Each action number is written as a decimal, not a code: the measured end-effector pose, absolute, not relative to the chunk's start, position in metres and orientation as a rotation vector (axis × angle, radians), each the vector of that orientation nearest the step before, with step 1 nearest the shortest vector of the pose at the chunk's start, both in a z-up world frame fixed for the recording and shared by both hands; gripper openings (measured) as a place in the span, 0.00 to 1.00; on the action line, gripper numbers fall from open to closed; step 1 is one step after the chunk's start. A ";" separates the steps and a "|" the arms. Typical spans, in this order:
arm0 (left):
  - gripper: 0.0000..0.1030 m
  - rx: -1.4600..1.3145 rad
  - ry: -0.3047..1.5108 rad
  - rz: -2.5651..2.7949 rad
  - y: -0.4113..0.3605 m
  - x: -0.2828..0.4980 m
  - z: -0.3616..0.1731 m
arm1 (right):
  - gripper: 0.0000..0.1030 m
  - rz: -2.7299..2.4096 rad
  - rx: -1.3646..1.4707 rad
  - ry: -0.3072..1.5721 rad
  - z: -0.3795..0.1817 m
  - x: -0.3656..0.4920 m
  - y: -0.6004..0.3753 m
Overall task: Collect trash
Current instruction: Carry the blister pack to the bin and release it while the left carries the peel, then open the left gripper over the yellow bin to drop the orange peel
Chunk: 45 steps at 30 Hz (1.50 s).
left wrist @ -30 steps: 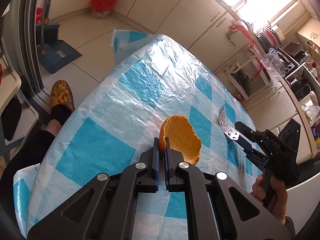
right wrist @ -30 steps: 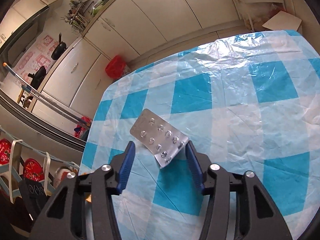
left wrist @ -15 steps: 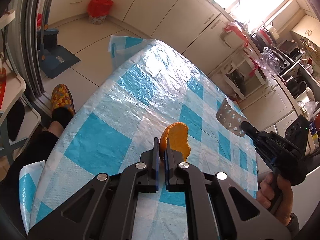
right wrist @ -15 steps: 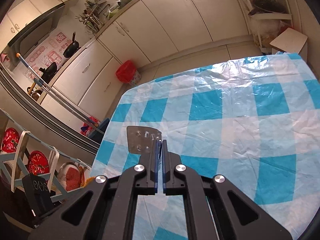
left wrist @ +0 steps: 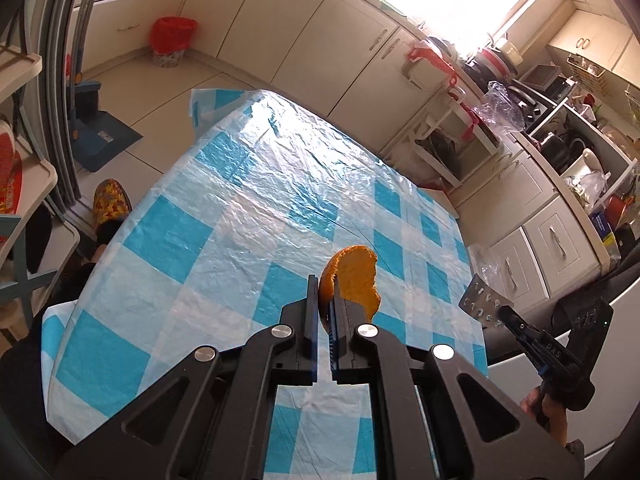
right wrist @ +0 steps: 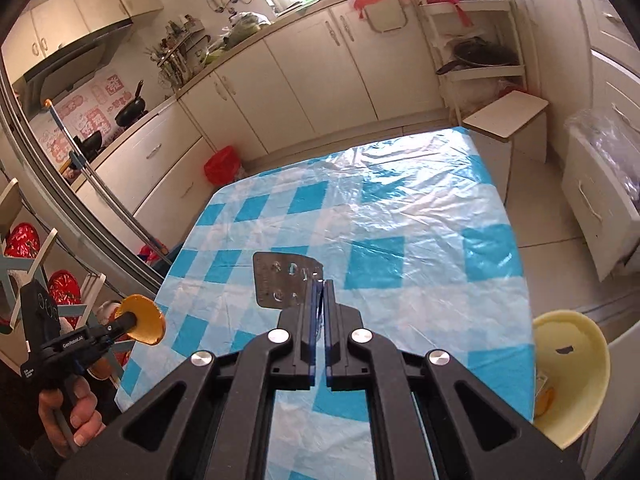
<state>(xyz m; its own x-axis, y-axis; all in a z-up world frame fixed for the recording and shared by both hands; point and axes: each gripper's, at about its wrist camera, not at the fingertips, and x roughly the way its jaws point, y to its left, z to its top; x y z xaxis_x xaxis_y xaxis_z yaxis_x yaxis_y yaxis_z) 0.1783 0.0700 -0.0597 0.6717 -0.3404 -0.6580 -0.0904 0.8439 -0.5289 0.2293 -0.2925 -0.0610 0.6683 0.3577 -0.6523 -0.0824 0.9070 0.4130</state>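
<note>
Both grippers loaded, clear of the blue-and-white checked plastic tablecloth (left wrist: pixel 248 216).
Left gripper (left wrist: pixel 325 300) clamped on curved orange peel (left wrist: pixel 356 276); right gripper (right wrist: pixel 319 292) clamped on silver foil blister pack (right wrist: pixel 280 280). Pale yellow round bin (right wrist: pixel 572 368) just off cloth's right edge.

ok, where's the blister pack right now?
Clamped in the right claw, the blister pack is held up over the checked tablecloth; left wrist view shows it off the table's right edge.

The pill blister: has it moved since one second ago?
Yes. The blister lay on the table between open fingers; now the right gripper is shut on it and holds it above the cloth.
</note>
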 end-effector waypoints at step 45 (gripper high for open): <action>0.04 -0.221 0.969 -0.576 -0.253 0.191 -0.048 | 0.55 -0.191 0.325 0.823 -0.051 0.184 -0.474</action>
